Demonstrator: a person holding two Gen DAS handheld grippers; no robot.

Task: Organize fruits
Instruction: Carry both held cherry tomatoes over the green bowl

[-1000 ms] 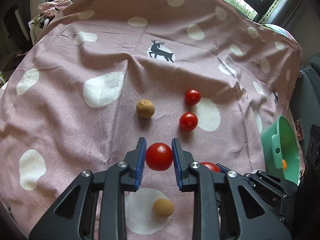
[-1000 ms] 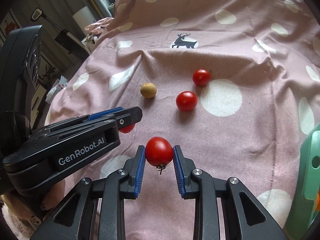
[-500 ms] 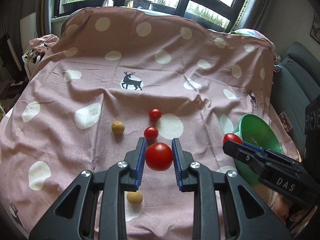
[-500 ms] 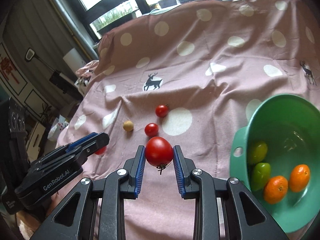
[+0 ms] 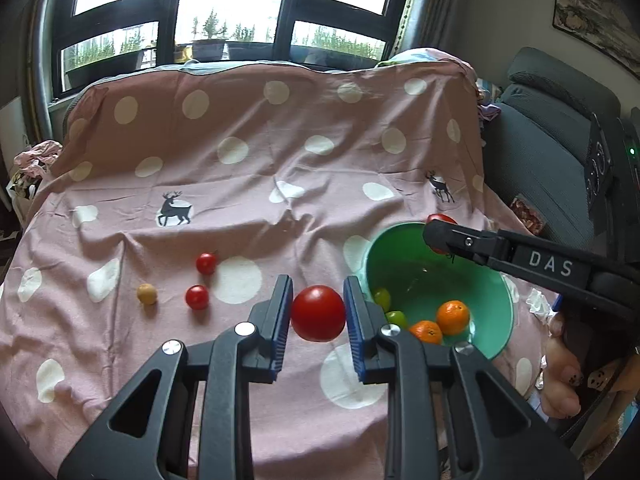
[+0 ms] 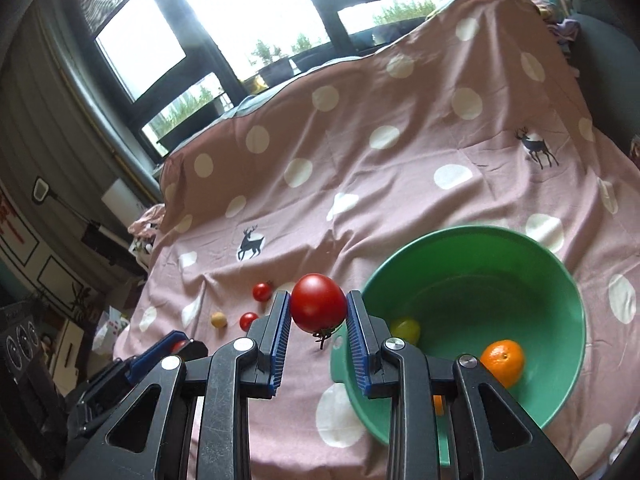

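Observation:
My left gripper is shut on a red tomato, held above the pink spotted cloth just left of the green bowl. My right gripper is shut on a second red tomato with a stem, at the bowl's left rim; in the left wrist view it hangs over the bowl's far rim. The bowl holds two oranges and green fruits. Two small tomatoes and a tan round fruit lie on the cloth.
The cloth drapes up over a raised back under a window. A dark chair stands at the right. Clutter sits off the cloth's left edge. A hand shows beside the bowl.
Both grippers have risen and moved right with their tomatoes. The right one went from beside the bowl to over it. The fruit on the cloth has not moved.

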